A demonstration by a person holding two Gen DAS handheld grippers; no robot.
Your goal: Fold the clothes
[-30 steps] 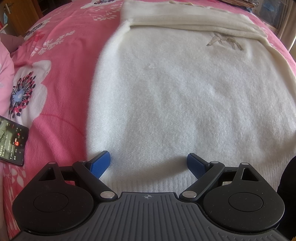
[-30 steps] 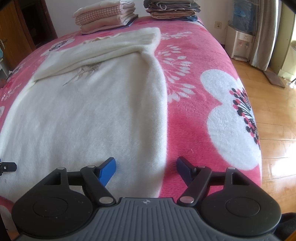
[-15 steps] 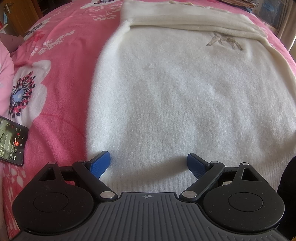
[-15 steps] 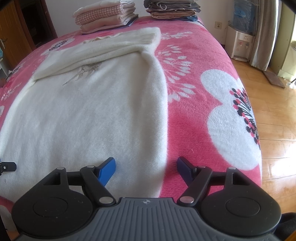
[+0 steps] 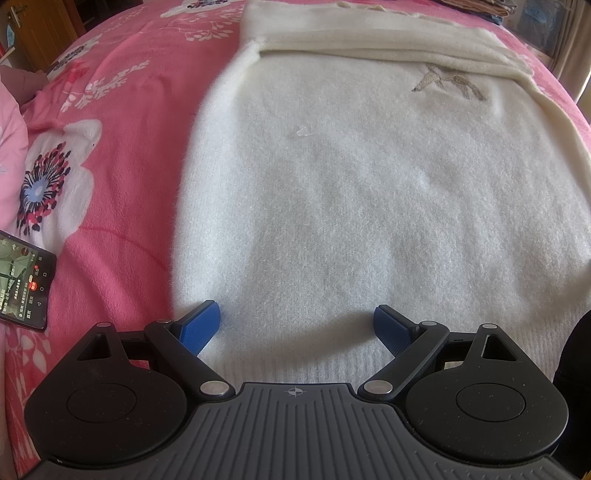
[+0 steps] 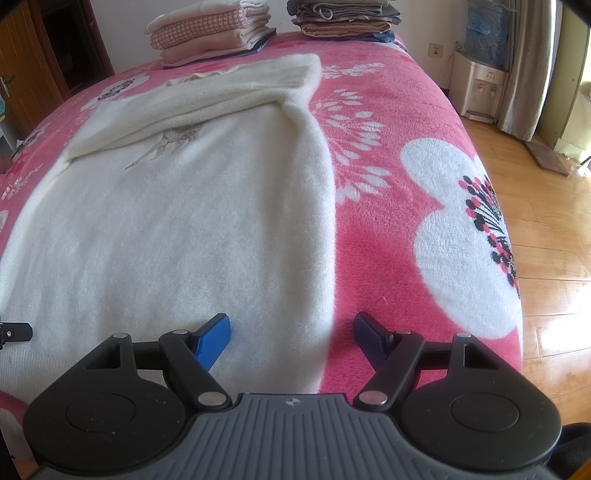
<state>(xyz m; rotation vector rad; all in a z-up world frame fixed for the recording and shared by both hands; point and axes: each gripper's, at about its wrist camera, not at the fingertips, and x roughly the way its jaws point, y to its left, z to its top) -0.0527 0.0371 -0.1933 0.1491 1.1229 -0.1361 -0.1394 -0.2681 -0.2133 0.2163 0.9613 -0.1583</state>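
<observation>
A cream knitted sweater [image 5: 369, 206] lies flat on the pink flowered bedspread [image 5: 110, 147], its sleeves folded across the top and a small embroidered deer on the chest. My left gripper [image 5: 297, 325] hangs open over the sweater's near left hem corner, nothing between its blue pads. In the right wrist view the same sweater [image 6: 184, 229] fills the left half. There my right gripper [image 6: 291, 334] stands open astride the sweater's right edge, left pad over the knit, right pad over the bedspread [image 6: 406, 240].
A phone [image 5: 22, 280] with a lit screen lies on the bed at the left. Two stacks of folded clothes [image 6: 210, 33] [image 6: 343, 16] sit at the bed's far end. The bed's right edge drops to a wooden floor [image 6: 546, 221]; a water dispenser [image 6: 480, 88] stands by the wall.
</observation>
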